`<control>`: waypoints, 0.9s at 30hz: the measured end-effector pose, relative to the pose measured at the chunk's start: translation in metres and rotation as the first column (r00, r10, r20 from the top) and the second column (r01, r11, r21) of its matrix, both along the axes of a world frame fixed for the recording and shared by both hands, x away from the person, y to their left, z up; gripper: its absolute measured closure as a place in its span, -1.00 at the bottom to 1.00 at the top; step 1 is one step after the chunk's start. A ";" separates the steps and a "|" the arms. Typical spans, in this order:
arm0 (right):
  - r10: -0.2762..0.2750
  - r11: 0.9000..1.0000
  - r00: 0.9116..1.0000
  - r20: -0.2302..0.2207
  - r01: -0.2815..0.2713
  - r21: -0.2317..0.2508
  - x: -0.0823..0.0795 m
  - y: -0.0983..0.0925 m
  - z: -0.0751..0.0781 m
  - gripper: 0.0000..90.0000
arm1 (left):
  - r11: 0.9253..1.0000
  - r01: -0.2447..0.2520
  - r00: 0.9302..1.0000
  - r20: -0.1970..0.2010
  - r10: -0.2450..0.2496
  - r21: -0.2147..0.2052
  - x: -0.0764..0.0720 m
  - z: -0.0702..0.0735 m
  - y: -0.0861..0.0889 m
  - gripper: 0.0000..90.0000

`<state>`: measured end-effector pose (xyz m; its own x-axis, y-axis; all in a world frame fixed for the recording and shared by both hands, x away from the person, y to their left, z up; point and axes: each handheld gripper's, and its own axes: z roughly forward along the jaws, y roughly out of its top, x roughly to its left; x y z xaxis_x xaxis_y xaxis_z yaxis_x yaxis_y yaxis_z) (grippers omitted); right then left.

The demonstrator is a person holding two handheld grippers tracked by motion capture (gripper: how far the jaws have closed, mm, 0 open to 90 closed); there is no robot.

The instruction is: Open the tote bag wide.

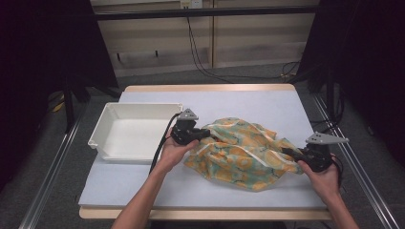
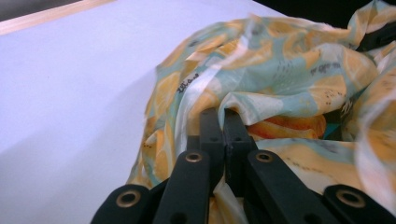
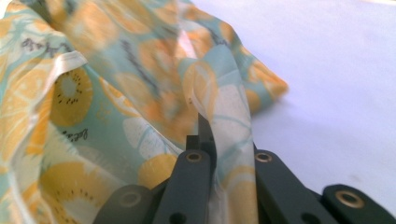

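The crumpled thin fabric printed with orange citrus slices on teal (image 1: 241, 152) lies in a loose heap on the pale blue table mat (image 1: 267, 102), right of centre, just beside the shallow white plastic tray (image 1: 106, 125) but apart from it.

The left gripper (image 1: 204, 134) is pinched on the cloth's left edge. In the left gripper view the jaws are pressed together with a fold of white-hemmed fabric (image 2: 261, 100) caught at the tips. The right gripper (image 1: 288, 152) is clamped on the right end. In the right gripper view the cloth (image 3: 93, 93) is draped over and between the jaws, which are closed down on a hem fold.

Judged step: the cloth is being pulled out between two grip points for spreading or folding.

Notes for doing it well:
- Both grips should be kept firm. The material looks thin and slippery, so a shallow bite is likely to slide out under tension.
- The hands should be drawn apart evenly and low over the mat, so that the middle bunch is unrolled rather than dragged.
- Whether each jaw pair holds a true corner or only a mid-edge fold cannot be told. If it is a fold, the cloth will not open flat and a re-grip will be needed.
- The left hand (image 1: 174, 152) should be kept off the tray rim, so that the hem is not snagged.
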<state>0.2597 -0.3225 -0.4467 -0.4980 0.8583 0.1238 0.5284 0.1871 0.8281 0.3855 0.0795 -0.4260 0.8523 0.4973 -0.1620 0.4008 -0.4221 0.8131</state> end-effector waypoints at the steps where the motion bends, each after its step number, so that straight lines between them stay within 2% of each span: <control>1: -0.014 1.000 1.000 -0.011 0.014 -0.002 -0.004 -0.006 -0.003 1.00 | 1.000 -0.012 1.000 -0.015 0.012 -0.005 0.000 0.002 0.000 0.99; 2: -0.014 1.000 1.000 -0.011 0.014 -0.002 -0.004 -0.006 -0.003 1.00 | 0.999 -0.018 0.999 -0.031 0.017 -0.031 -0.002 0.005 -0.003 0.99; 4: -0.019 1.000 1.000 -0.018 0.019 -0.010 -0.007 -0.012 -0.007 1.00 | 1.000 0.004 1.000 0.004 -0.004 -0.004 -0.005 0.018 -0.009 0.99; 5: -0.030 1.000 0.999 -0.026 0.030 -0.007 -0.009 -0.016 -0.010 1.00 | 1.000 0.003 1.000 -0.004 -0.003 -0.009 -0.003 0.025 -0.011 0.99; 9: -0.032 0.999 0.999 -0.027 0.032 -0.009 -0.011 -0.018 -0.013 0.99 | 1.000 0.008 1.000 -0.014 -0.008 -0.013 -0.003 0.023 -0.010 0.99; 11: -0.009 1.000 1.000 -0.023 0.009 -0.004 -0.011 -0.013 -0.015 0.77 | 1.000 0.027 1.000 -0.016 -0.027 -0.014 -0.006 0.016 -0.008 0.96; 12: -0.009 1.000 1.000 -0.023 0.009 -0.004 -0.011 -0.013 -0.015 0.77 | 1.000 0.027 1.000 -0.016 -0.027 -0.014 -0.006 0.016 -0.008 0.92; 13: 0.003 1.000 1.000 -0.018 -0.003 -0.001 -0.011 -0.012 -0.015 0.65 | 0.999 0.027 0.999 -0.019 -0.027 -0.017 -0.007 0.014 -0.007 0.92; 14: 0.007 1.000 1.000 0.003 -0.007 -0.009 -0.012 -0.009 -0.010 0.40 | 0.999 0.033 0.999 -0.021 -0.033 -0.025 -0.009 0.013 -0.005 0.81; 15: 0.011 1.000 1.000 0.012 -0.011 -0.002 -0.013 -0.009 -0.007 0.28 | 0.998 0.042 0.999 -0.023 -0.043 -0.035 -0.010 0.013 -0.005 0.73; 16: 0.011 1.000 1.000 0.012 -0.011 -0.002 -0.013 -0.009 -0.007 0.28 | 0.998 0.042 0.999 -0.023 -0.043 -0.035 -0.010 0.013 -0.005 0.64; 17: 0.015 1.000 0.999 0.031 -0.015 0.021 -0.014 -0.008 0.000 0.10 | 0.998 0.048 0.999 -0.002 -0.049 -0.032 -0.014 0.016 -0.005 0.56; 18: 0.015 1.000 0.999 0.031 -0.015 0.021 -0.014 -0.008 0.000 0.10 | 0.998 0.048 0.999 -0.002 -0.049 -0.032 -0.014 0.016 -0.005 0.48; 19: 0.013 0.999 0.999 0.046 -0.014 0.032 -0.016 -0.008 0.008 -0.06 | 0.997 0.060 0.998 0.013 -0.059 -0.043 -0.018 0.019 -0.004 0.40; 21: 0.012 0.999 0.997 0.073 -0.016 0.049 -0.019 -0.008 0.016 -0.16 | 0.997 0.063 0.998 0.021 -0.062 -0.050 -0.020 0.021 -0.003 0.29; 22: 0.012 0.999 0.997 0.073 -0.016 0.049 -0.019 -0.008 0.016 -0.16 | 0.997 0.065 0.998 0.031 -0.063 -0.051 -0.022 0.024 -0.002 0.29; 23: 0.010 0.999 0.995 0.099 -0.015 0.052 -0.022 -0.008 0.024 -0.23 | 0.996 0.069 0.996 0.053 -0.066 -0.058 -0.026 0.030 -0.001 0.17; 24: 0.010 0.999 0.995 0.099 -0.015 0.052 -0.022 -0.008 0.024 -0.23 | 0.996 0.069 0.996 0.053 -0.066 -0.058 -0.026 0.030 -0.001 0.14; 25: 0.015 0.998 0.993 0.118 -0.022 0.057 -0.025 -0.008 0.030 -0.27 | 0.994 0.073 0.996 0.065 -0.068 -0.079 -0.030 0.035 -0.002 0.10; 27: 0.023 0.997 0.992 0.123 -0.031 0.064 -0.026 -0.006 0.036 -0.27 | 0.995 0.072 0.995 0.075 -0.066 -0.072 -0.031 0.038 -0.002 0.09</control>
<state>0.2333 -0.3282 -0.4109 -0.5361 0.8361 0.1165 0.4179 0.1429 0.8972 0.3541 0.0776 -0.3880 0.8949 0.4259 -0.1331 0.3118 -0.3836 0.8693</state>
